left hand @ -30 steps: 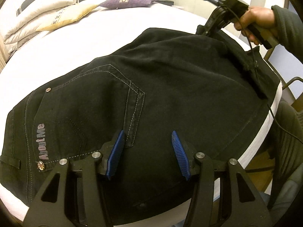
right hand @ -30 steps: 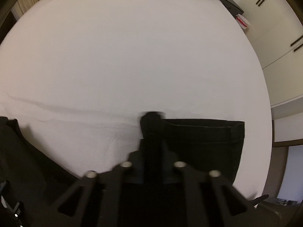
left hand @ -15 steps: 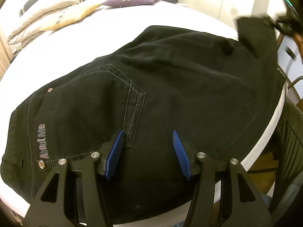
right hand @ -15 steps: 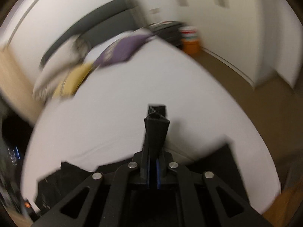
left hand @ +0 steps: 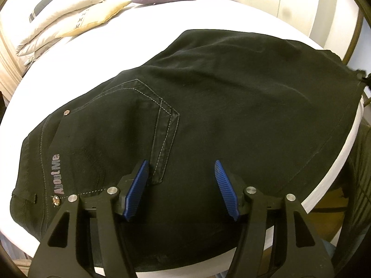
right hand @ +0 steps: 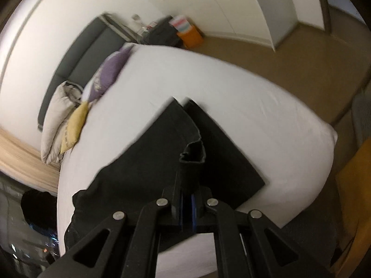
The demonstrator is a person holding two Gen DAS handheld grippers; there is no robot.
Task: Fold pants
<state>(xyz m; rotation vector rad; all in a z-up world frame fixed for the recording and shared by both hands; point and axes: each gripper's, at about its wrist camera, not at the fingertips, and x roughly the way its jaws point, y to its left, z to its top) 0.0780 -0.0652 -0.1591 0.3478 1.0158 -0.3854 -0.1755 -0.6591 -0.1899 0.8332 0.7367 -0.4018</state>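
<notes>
Black pants (left hand: pixel 231 106) lie spread on the white bed (left hand: pixel 208 16), with an "About Me" back pocket at the left. My left gripper (left hand: pixel 180 185) is open with blue pads, low over the seat of the pants beside the pocket seam, holding nothing. My right gripper (right hand: pixel 186 206) is shut on a bunched fold of the pants' hem (right hand: pixel 192 159) and holds it lifted high above the bed (right hand: pixel 266 120). Below it the pant legs (right hand: pixel 148 157) drape down to the mattress. The right gripper shows only as a dark tip at the right edge of the left wrist view.
Cream, yellow and purple pillows (left hand: pixel 81 18) lie at the head of the bed. The pillows (right hand: pixel 76 118) also show in the right wrist view. White wardrobe doors (right hand: pixel 243 7) and brown floor (right hand: pixel 289 62) lie beyond the bed. A nightstand with an orange box (right hand: pixel 190 37) stands by the headboard. A chair (left hand: pixel 357 173) stands right of the bed.
My right gripper has lifted the hem up off the bed and swung right, out of the left wrist view. The pant leg end has risen with it. My left gripper stays open.
</notes>
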